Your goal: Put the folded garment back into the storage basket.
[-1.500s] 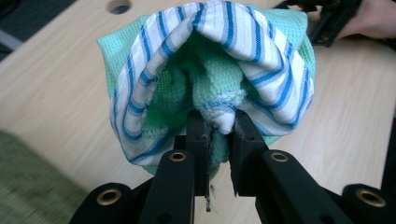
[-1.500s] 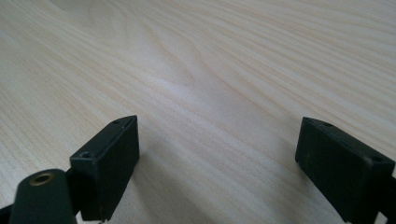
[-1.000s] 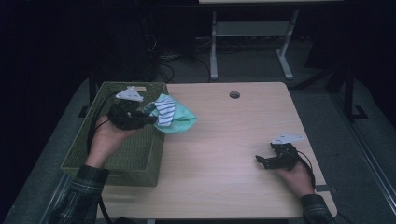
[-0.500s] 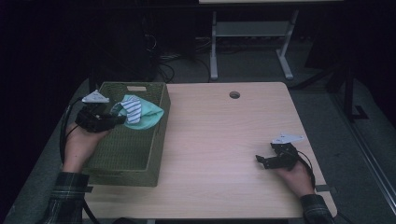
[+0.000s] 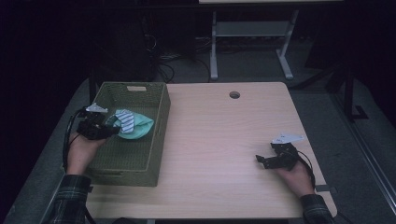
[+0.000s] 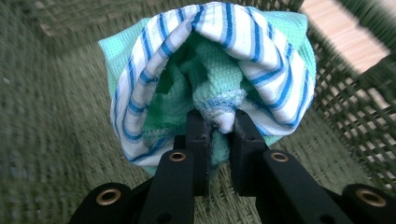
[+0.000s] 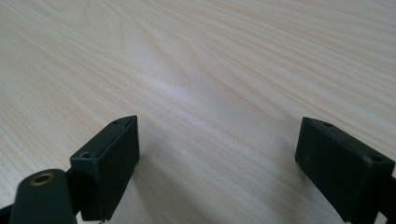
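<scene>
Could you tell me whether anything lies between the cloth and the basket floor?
Nothing visible does. The left gripper holds the cloth inside the basket, and the woven floor beneath looks bare.

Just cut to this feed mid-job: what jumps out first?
The bright green and blue-striped cloth, pinched in the left tongs and held inside the green woven basket at the table's left edge. On the right, the right tongs rest open on the bare wooden table, holding nothing.
</scene>
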Demonstrator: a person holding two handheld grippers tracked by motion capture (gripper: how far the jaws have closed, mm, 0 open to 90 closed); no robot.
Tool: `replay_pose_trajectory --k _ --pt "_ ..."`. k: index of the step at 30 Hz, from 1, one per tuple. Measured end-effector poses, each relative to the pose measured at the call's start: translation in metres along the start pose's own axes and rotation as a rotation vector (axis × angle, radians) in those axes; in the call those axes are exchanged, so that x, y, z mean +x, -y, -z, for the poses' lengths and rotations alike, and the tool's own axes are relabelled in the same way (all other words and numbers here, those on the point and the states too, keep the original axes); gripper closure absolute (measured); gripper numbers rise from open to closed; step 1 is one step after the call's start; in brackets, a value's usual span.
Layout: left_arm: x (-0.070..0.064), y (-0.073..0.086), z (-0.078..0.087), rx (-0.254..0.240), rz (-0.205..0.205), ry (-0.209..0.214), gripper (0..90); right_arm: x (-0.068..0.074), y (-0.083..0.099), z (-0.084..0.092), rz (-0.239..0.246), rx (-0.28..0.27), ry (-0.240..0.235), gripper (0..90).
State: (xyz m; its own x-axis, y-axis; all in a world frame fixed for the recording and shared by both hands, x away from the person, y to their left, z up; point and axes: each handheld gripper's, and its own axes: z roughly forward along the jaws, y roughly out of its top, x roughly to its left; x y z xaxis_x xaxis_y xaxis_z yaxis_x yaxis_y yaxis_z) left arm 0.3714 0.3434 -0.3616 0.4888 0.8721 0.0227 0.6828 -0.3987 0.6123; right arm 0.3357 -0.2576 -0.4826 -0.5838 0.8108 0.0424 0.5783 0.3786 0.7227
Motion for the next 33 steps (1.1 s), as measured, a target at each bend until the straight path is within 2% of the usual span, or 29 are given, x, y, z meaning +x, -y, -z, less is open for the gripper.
replay_pose_trajectory --k 8,11,15,20,23,25,30,33 --pt "-0.002 0.008 -0.030 0.074 -0.005 0.032 78.4 0.000 0.000 0.000 0.000 0.001 0.000 13.2" --pt "-0.001 0.009 -0.034 0.102 -0.007 0.044 75.5 0.000 0.000 0.000 -0.002 0.001 0.001 13.3" --pt "-0.001 0.011 -0.034 0.098 0.000 0.047 71.1 0.000 0.000 0.000 -0.007 0.001 0.006 13.3" --pt "0.000 0.012 -0.034 0.104 -0.002 0.026 53.5 0.000 0.000 0.001 -0.007 0.003 0.007 13.3" --pt "-0.001 0.012 -0.032 0.082 0.007 0.010 44.6 0.000 0.000 0.001 -0.007 0.002 0.007 13.3" --pt "-0.003 0.011 -0.029 0.071 -0.004 -0.001 39.6 0.000 0.000 0.001 -0.007 0.003 0.007 13.3" --pt "-0.007 0.005 -0.019 0.021 0.005 0.010 28.1 0.000 0.000 0.001 -0.007 0.003 0.007 13.2" --pt "-0.011 -0.001 -0.012 -0.013 0.004 0.025 24.2 0.000 0.000 0.001 -0.007 0.003 0.007 13.2"
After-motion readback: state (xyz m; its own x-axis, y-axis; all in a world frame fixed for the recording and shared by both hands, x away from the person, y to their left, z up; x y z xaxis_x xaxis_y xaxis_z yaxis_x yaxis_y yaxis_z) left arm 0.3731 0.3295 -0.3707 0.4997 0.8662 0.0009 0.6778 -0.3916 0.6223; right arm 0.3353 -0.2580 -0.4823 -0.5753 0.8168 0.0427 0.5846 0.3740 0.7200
